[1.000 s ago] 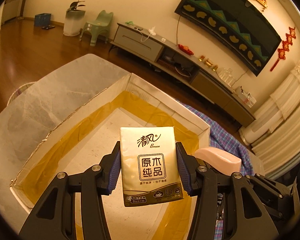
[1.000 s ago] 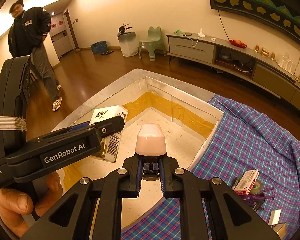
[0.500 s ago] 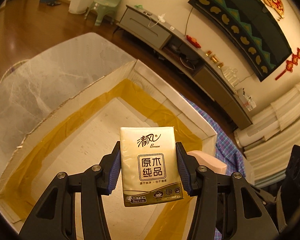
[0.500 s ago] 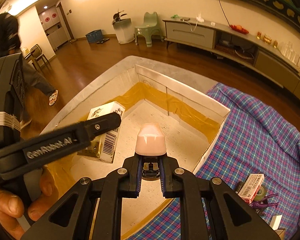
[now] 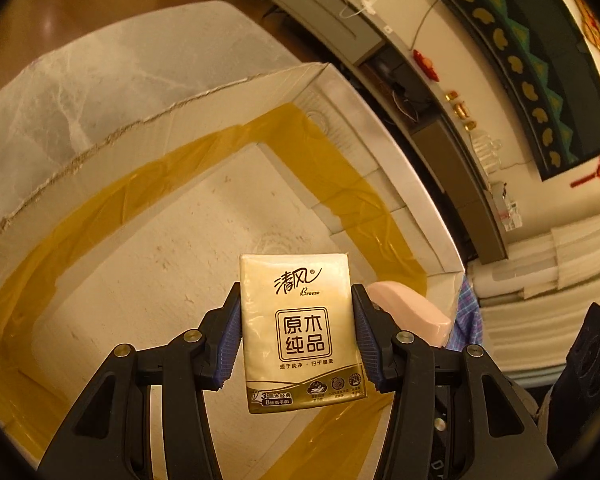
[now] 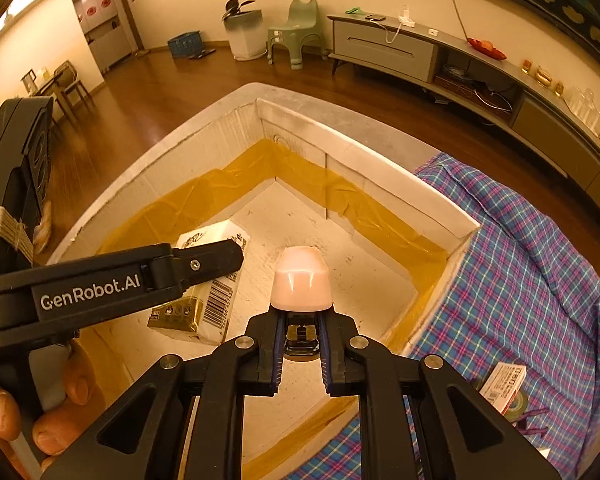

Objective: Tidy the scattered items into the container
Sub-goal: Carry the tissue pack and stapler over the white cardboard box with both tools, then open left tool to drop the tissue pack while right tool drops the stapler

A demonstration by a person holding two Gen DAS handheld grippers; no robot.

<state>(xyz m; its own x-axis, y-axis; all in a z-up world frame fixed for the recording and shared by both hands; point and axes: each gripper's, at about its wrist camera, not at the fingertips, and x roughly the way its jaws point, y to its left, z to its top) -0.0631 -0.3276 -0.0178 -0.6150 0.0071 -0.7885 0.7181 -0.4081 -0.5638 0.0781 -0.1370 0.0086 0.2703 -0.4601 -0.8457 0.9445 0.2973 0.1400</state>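
My left gripper (image 5: 296, 336) is shut on a gold tissue pack (image 5: 300, 332), held upright over the floor of the open cardboard box (image 5: 172, 232) with yellow tape along its seams. In the right wrist view that same tissue pack (image 6: 208, 300) hangs low inside the box (image 6: 380, 188), under the left gripper's finger (image 6: 204, 260). My right gripper (image 6: 300, 344) is shut on a pink stapler (image 6: 300, 280), which also hangs above the box floor. The pink stapler (image 5: 408, 312) shows just right of the tissue pack in the left wrist view.
A blue plaid cloth (image 6: 520, 280) covers the table right of the box. A small red-and-white carton (image 6: 504, 384), a tape roll and purple clips lie on it at the lower right. A hand (image 6: 28, 412) grips the left tool. Wooden floor and a TV cabinet (image 6: 384, 48) lie beyond.
Both grippers have sunk lower into the box with their loads. The left wrist view has rolled, so the box fills more of it. A person at the far left of the right view is gone.
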